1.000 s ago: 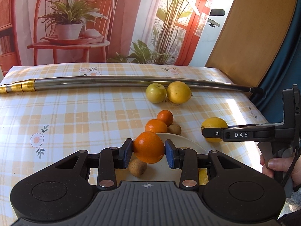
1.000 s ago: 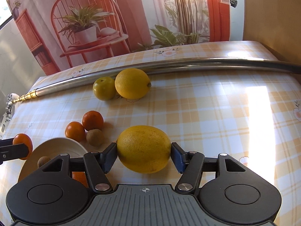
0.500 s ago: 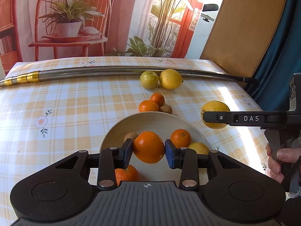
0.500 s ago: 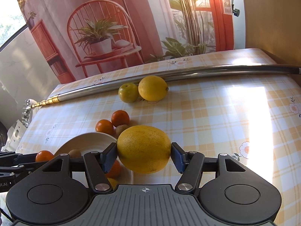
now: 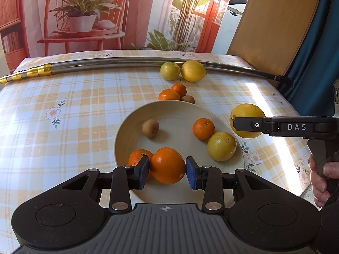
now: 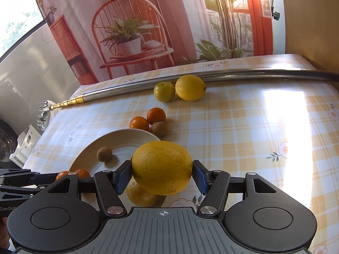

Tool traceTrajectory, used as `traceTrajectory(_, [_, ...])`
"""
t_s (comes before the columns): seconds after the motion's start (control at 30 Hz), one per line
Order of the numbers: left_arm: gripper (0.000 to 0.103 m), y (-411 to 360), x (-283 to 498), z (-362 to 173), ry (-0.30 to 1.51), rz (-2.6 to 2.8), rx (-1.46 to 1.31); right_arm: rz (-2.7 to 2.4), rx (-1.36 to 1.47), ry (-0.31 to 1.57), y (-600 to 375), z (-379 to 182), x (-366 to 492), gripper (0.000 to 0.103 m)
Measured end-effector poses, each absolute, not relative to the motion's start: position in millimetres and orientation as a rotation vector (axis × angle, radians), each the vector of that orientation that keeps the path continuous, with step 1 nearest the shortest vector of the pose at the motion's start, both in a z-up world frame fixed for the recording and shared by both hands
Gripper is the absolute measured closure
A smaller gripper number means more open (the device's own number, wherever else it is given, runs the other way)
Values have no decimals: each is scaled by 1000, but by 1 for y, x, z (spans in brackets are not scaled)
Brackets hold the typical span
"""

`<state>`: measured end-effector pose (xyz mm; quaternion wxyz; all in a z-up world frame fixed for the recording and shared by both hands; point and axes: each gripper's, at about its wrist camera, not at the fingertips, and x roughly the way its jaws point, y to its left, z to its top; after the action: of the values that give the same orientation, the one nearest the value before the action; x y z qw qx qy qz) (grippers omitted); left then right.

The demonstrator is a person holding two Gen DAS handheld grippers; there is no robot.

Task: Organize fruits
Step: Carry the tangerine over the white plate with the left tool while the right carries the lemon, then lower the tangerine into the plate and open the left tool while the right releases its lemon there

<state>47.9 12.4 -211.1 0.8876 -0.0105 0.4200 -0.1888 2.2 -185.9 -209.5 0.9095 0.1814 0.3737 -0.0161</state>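
Note:
My left gripper (image 5: 167,169) is shut on an orange (image 5: 167,163), held just over the near part of a cream plate (image 5: 173,116). On the plate lie a kiwi (image 5: 150,128), two oranges (image 5: 203,128) (image 5: 137,157) and a yellow citrus (image 5: 221,146). My right gripper (image 6: 162,176) is shut on a large yellow citrus (image 6: 162,166) and hovers at the plate's (image 6: 118,139) right rim, above the yellow citrus (image 6: 139,196) lying there. Behind the plate, two oranges (image 5: 168,95) (image 5: 179,89) and a kiwi (image 5: 188,99) rest on the table.
A greenish apple (image 5: 170,71) and a lemon (image 5: 193,71) sit against a long metal pole (image 5: 106,64) across the back of the checked tablecloth. A hand (image 5: 322,175) holds the right gripper's handle. The table's right edge meets a blue curtain.
Both grippers have risen and drawn back, bringing the whole plate into view. The left one carried its orange over the plate's near side; the right one brought the yellow citrus to the right rim.

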Motion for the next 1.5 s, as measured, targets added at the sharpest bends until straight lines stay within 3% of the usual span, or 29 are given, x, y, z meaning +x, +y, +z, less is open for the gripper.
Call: traceTrajectory(1.5, [64,16,29,-226,864,-370,1,104,258,875,-135,-218,-7,46])
